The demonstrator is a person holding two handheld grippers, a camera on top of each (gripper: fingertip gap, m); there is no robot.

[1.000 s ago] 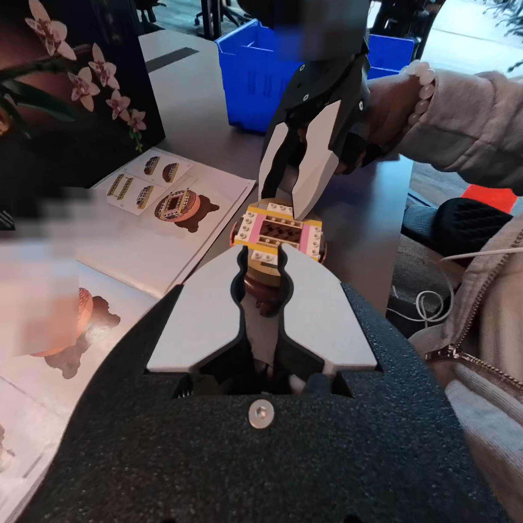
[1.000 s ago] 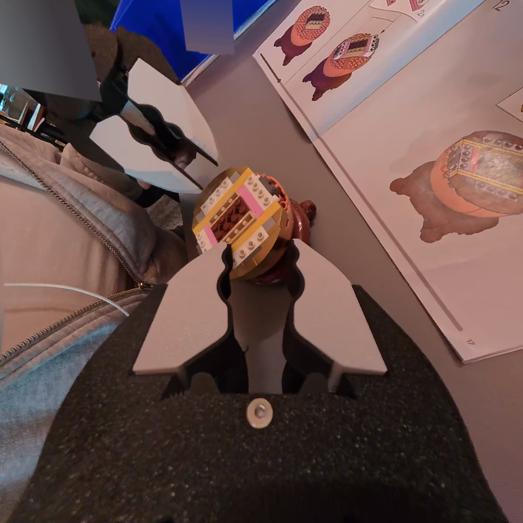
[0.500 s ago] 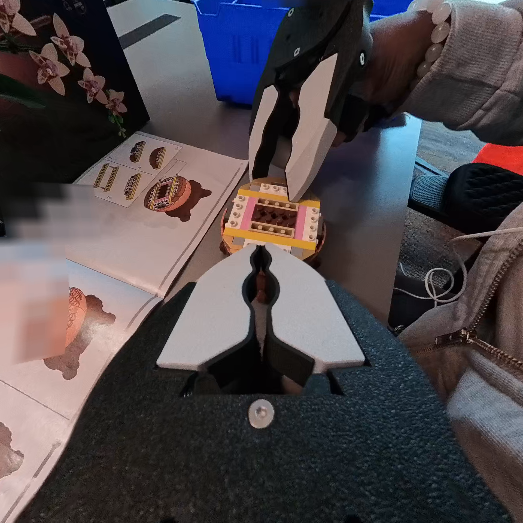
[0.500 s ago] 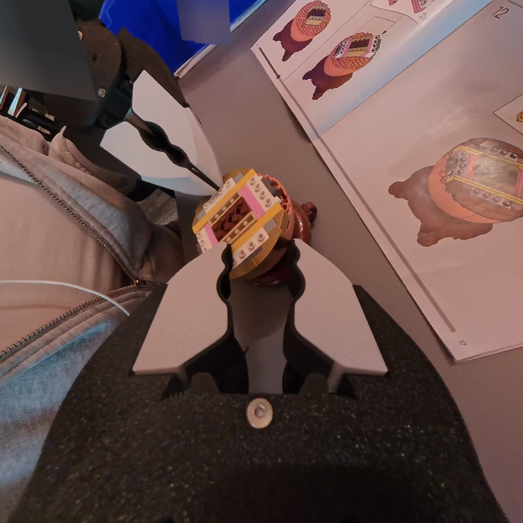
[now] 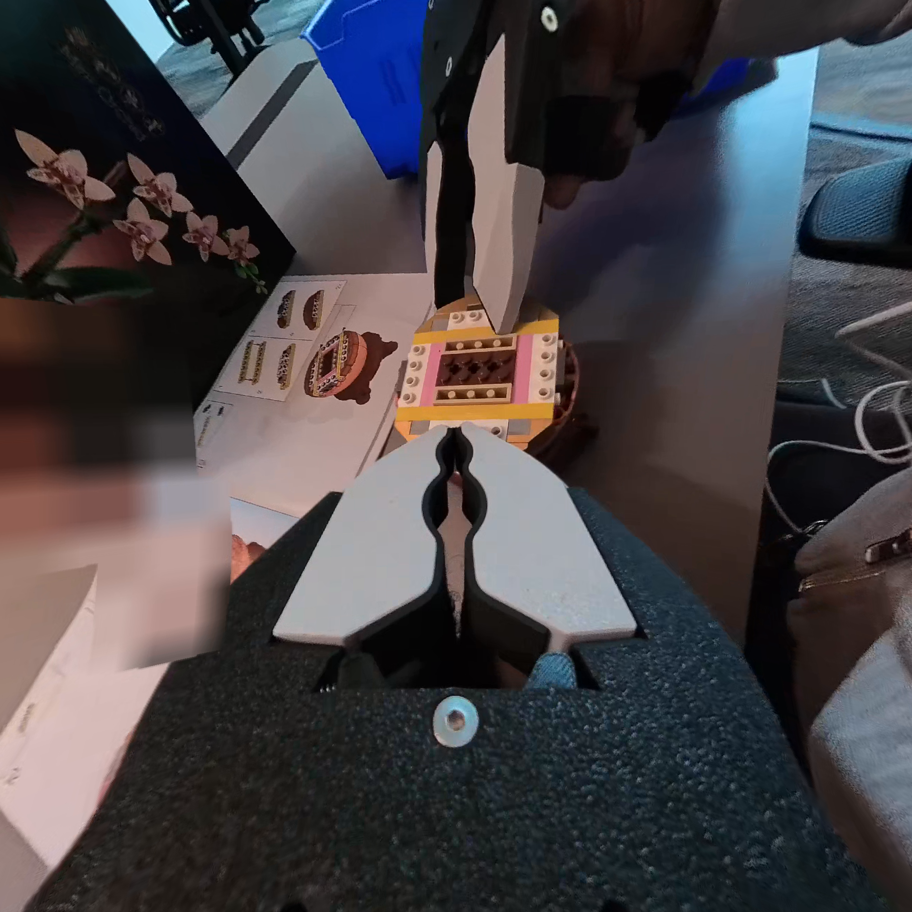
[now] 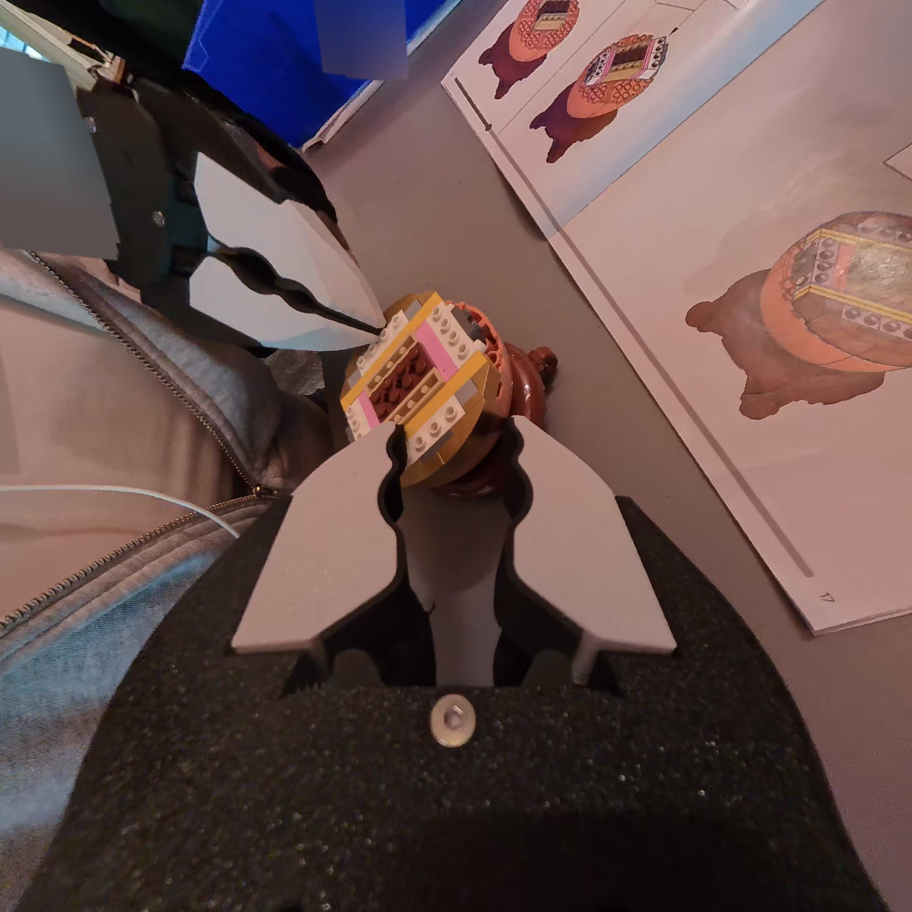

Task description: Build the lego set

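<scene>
The round lego model (image 5: 476, 375) stands on the grey table; its top has yellow, pink and white strips around a dark brown studded middle, above a brown base. In the right wrist view the lego model (image 6: 414, 375) sits between my right gripper's (image 6: 456, 429) fingers, which grip its lower side. In the left wrist view the right gripper (image 5: 474, 306) comes down on the model's far edge. My left gripper (image 5: 455, 430) is shut and empty, its tips touching the near edge of the top. It also shows in the right wrist view (image 6: 377, 329), tips on a white brick.
An open instruction booklet (image 5: 316, 395) lies left of the model; it also shows in the right wrist view (image 6: 740, 247). A blue bin (image 5: 375, 89) stands behind. A black box with orchid pictures (image 5: 123, 197) stands at the left. The table edge (image 5: 770, 345) is close on the right. About 6 cm separates my left fingertips from my right.
My left gripper has closed from slightly open to shut and moved forward onto the model's near top edge. The right gripper keeps its hold on the model.
</scene>
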